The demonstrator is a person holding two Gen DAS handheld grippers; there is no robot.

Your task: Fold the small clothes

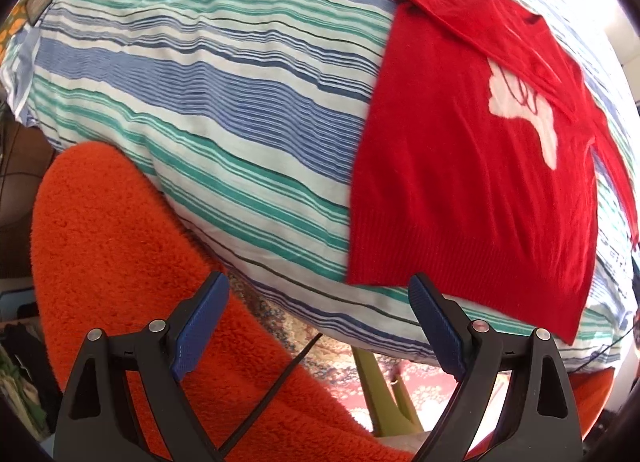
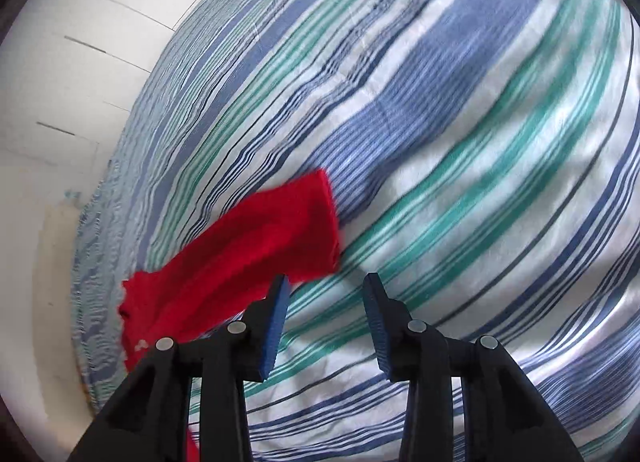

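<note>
Red sweater (image 1: 476, 182) is lying flat on striped bedding (image 1: 224, 110), laid out for folding. Left gripper (image 1: 320, 322) is hovering wide, empty (off bed edge); right gripper (image 2: 326, 322) is hovering part-open, empty, beside sleeve (image 2: 256, 238), prob. for tucking.

We found broad bare striped bedcover (image 1: 208, 74) left of the red sweater (image 1: 472, 182); an orange fleece blanket (image 1: 120, 254) crowded the bed's near-left edge.

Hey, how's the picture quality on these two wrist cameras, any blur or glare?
Left wrist view: sharp on the red sweater, but glare washes out the upper right edge. Right wrist view: the striped bedcover and sweater sleeve look motion-smeared. Both bulge from fisheye distortion.
</note>
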